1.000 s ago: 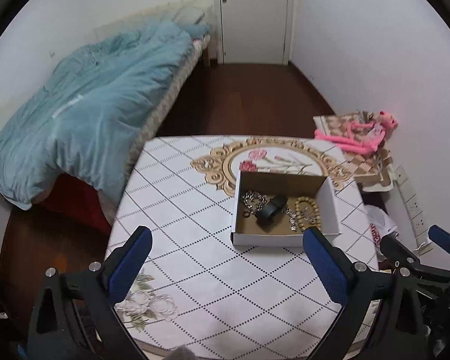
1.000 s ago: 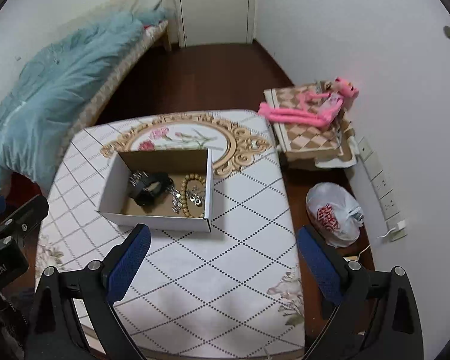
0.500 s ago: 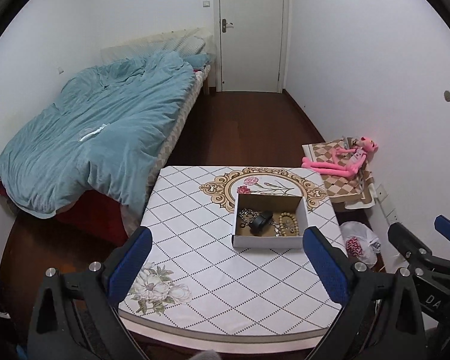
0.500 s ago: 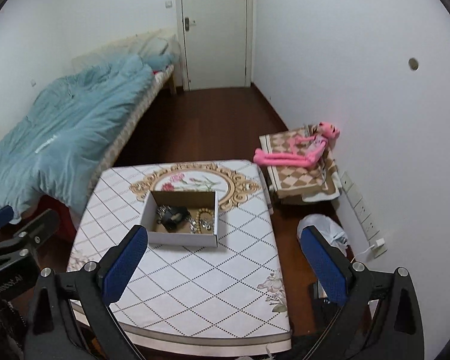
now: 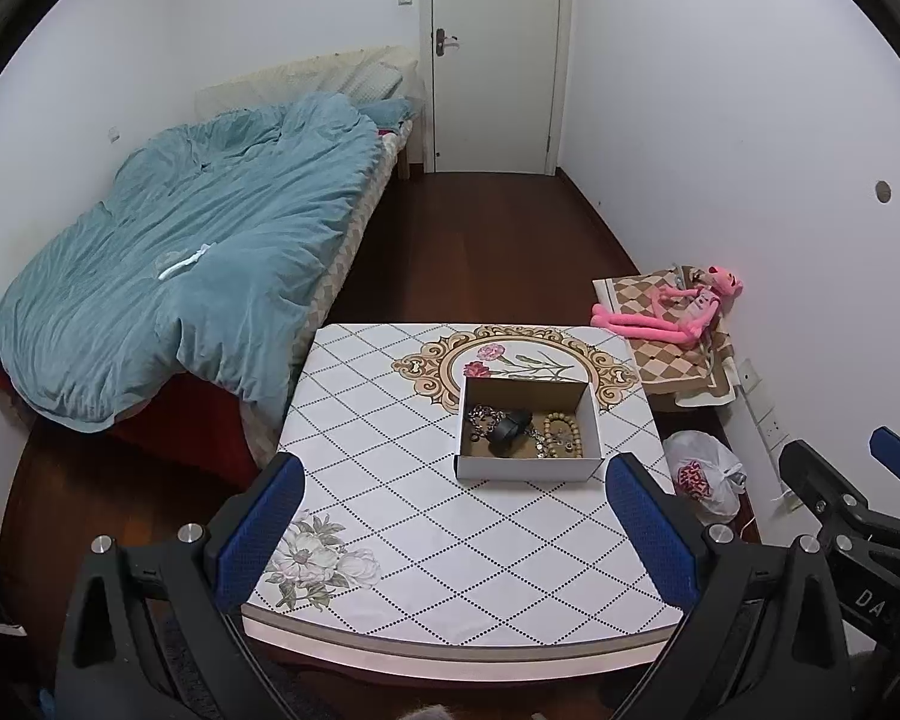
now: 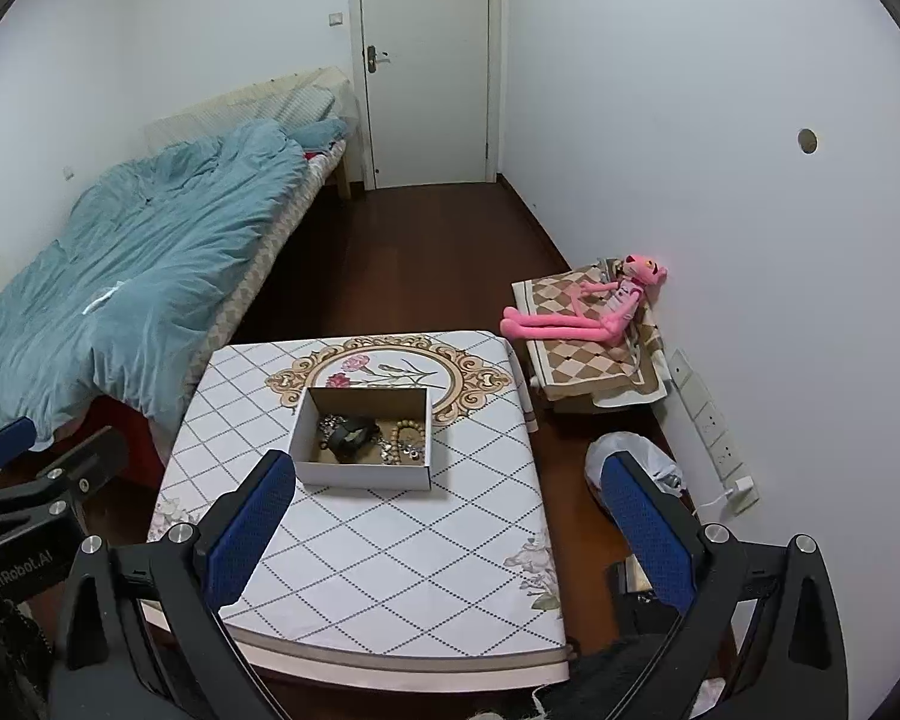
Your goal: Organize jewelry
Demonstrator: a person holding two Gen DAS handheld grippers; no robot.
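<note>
A small open cardboard box (image 5: 528,469) (image 6: 363,476) stands on a low table with a white diamond-pattern cloth (image 5: 390,480) (image 6: 390,540). Inside lie a black band (image 5: 508,428) (image 6: 349,436), a wooden bead bracelet (image 5: 561,432) (image 6: 403,439) and silver chain pieces (image 5: 480,417) (image 6: 330,423). My left gripper (image 5: 453,531) is open and empty, held high above the table's near edge. My right gripper (image 6: 444,531) is open and empty, also high and back from the box.
A bed with a teal duvet (image 5: 198,258) lies left of the table. A pink plush toy (image 5: 672,312) rests on a checkered box by the right wall. A white plastic bag (image 5: 699,474) sits on the floor right of the table. A closed door (image 5: 492,54) is at the back.
Both grippers have pulled up and back from the table, so the box looks much smaller and more of the room shows. Both stay open and empty.
</note>
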